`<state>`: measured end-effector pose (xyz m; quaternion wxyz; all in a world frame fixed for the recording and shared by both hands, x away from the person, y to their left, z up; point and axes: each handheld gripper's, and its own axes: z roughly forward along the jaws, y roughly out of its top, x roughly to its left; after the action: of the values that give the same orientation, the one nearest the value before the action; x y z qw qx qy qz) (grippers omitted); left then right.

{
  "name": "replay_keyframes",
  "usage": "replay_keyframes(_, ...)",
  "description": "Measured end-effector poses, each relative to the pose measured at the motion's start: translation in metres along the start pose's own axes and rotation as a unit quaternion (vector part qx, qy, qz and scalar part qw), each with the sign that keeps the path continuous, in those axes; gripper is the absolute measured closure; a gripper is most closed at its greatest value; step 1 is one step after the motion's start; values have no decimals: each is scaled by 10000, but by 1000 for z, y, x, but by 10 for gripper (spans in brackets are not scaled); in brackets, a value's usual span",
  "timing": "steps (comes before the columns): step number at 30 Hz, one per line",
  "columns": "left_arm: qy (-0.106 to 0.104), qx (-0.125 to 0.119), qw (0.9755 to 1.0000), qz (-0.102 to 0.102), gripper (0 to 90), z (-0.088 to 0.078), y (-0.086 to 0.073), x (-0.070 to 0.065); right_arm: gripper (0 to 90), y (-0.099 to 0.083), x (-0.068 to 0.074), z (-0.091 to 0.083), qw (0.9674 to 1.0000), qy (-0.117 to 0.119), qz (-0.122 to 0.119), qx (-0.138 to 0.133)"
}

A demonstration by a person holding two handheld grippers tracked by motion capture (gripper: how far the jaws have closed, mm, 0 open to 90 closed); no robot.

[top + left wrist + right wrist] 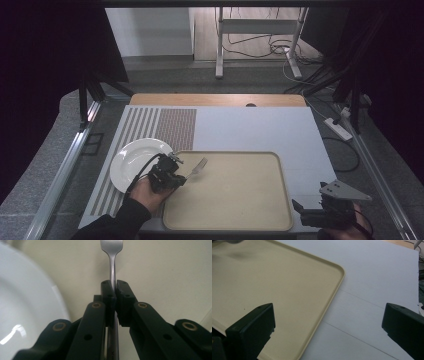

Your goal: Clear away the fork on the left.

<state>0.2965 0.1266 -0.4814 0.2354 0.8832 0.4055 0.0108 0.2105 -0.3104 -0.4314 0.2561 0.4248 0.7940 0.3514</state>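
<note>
Left gripper (115,293) is clamped on the fork (113,255) handle, tines over the tray's (282,190) left part, beside the white plate (131,156). Right gripper (328,322) stands wide apart, holding nothing, past the tray's right rim, over bare mat (374,277).

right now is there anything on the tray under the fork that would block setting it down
Nothing visible does. The left gripper is shut on the fork, whose tines reach over the tray near its left rim. The tray surface looks bare. The white plate sits beside the tray, to the left.
</note>
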Motion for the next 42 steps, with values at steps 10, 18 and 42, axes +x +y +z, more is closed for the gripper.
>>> replay_keyframes(10, -100, 345, 9985, 401, 848, 34, 9, -30, 0, 0, 0, 0, 10000, 12, -8, -11)
replay_keyframes(18, -130, 104, 9969, 769, 794, 28, 16, -34, 0, 0, 1, 0, 10000, 19, -31, -9)
replay_keyframes(42, -7, 345, 9951, 926, 889, 48, 30, -27, 0, 0, 1, 0, 10000, 21, -36, 3)
